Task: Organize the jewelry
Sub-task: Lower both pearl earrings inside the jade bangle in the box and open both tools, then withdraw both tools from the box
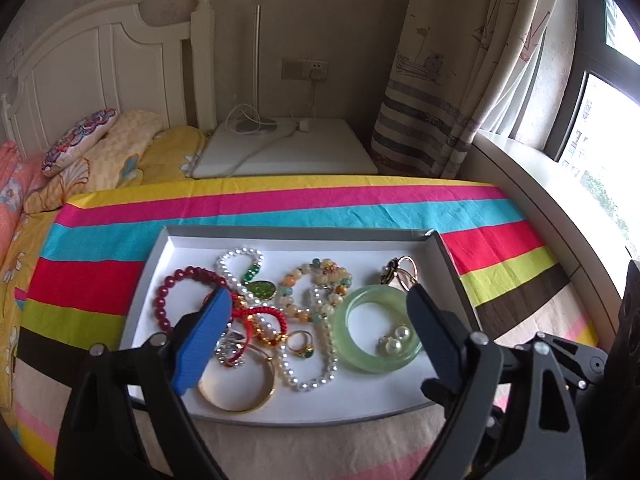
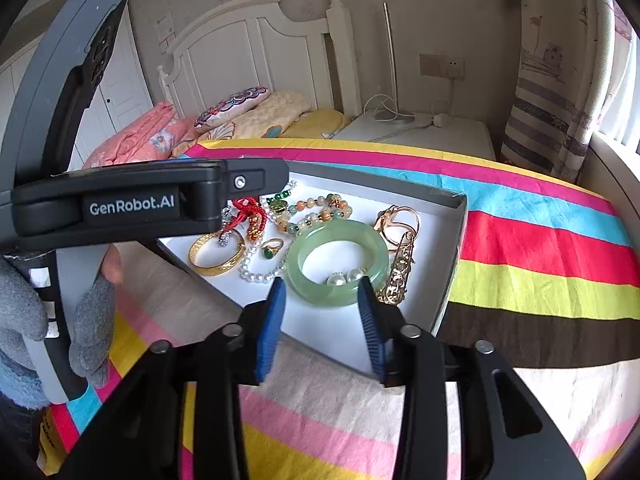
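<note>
Shallow rectangular tray (image 1: 452,256), grey rim, white floor, sits on a striped cloth (image 1: 280,204) over a bed; its long axis runs left-right in the left wrist view, angled corner-on in the right wrist view. All jewelry lies flat inside it. Smooth translucent pale-green jade bangle (image 1: 378,328), thick ring shape, at the tray's right half, with pearl earrings (image 1: 394,340) inside its hole. Shiny gold bangle (image 1: 240,384) at the near left corner. Dark red bead bracelet (image 1: 176,288) far left. White pearl strand (image 1: 316,360) runs near-to-far down the middle. Mixed orange, cream and green bead bracelet (image 1: 316,280) behind it. Braided red cord bracelet (image 1: 268,320), small gold ring with green stone (image 1: 302,344), oval green pendant (image 1: 262,290) cluster at centre-left. Ornate gold filigree piece (image 2: 398,276) lies lengthwise along the right wall, beside the gold hoops (image 2: 396,220).

Left gripper (image 1: 316,300) hovers over the tray, jaws spread wide, blue ribbed pads (image 1: 204,340), nothing held. Right gripper (image 2: 322,284) is low at the tray's near edge, jaws apart, tips framing the jade bangle's near rim, contact unclear. Grey-gloved hand (image 2: 48,320) wraps the left gripper's handle.
</note>
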Demonstrator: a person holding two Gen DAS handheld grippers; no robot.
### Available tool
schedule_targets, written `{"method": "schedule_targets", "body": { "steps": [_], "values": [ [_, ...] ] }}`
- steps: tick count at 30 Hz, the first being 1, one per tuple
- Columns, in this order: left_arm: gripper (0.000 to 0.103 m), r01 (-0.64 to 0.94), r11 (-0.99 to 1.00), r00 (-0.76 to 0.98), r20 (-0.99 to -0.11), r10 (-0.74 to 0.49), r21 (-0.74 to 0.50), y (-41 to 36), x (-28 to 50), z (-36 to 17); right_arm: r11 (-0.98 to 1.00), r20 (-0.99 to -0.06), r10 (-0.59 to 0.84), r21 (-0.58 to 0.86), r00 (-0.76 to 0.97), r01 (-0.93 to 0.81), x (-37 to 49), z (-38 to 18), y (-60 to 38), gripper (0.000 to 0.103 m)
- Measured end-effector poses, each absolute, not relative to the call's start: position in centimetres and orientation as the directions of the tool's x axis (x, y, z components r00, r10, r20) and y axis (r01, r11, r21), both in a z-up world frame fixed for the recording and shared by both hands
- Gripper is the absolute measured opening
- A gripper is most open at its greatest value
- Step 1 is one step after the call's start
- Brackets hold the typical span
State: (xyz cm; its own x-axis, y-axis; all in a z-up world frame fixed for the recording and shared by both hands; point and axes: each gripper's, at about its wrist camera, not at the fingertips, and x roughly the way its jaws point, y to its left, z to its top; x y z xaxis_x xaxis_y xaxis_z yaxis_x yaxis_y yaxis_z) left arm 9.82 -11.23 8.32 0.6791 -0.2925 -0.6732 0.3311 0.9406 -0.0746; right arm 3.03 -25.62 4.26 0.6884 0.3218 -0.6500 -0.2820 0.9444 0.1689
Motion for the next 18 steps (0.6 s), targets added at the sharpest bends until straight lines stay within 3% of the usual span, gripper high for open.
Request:
{"method": "schedule_targets", "body": {
  "steps": [4,9,12,14,18],
  "values": [
    [0.101,0.299,0.954,0.74,-0.623,-0.254,-0.035,-10.0,7.6,8.7,0.94,-0.638,0.337,0.187,0.692,-0.285,1.6,4.3,-25.9,0.046],
    [0.101,0.226,0.972,0.825,-0.542,-0.158,0.059,-8.8,4.5,8.6,0.945,-0.624,0.326,0.229,0.71,-0.233,0.3,4.2,-26.0,0.051],
    [0.101,0.191,0.977,0.846,-0.522,-0.112,0.1,-8.2,4.0,8.4,0.973,-0.607,0.225,0.175,0.762,-0.148,-0.2,4.6,-25.3,0.069],
    [0.101,0.175,0.98,0.847,-0.522,-0.1,0.095,-7.7,4.3,8.3,0.991,-0.583,0.117,0.126,0.804,-0.053,-0.2,5.0,-25.1,0.087],
    [0.101,0.188,0.981,0.842,-0.523,-0.134,0.05,-6.4,5.5,7.8,0.99,-0.574,0.009,0.122,0.819,0.074,0.8,5.4,-24.8,0.088]
  ]
}}
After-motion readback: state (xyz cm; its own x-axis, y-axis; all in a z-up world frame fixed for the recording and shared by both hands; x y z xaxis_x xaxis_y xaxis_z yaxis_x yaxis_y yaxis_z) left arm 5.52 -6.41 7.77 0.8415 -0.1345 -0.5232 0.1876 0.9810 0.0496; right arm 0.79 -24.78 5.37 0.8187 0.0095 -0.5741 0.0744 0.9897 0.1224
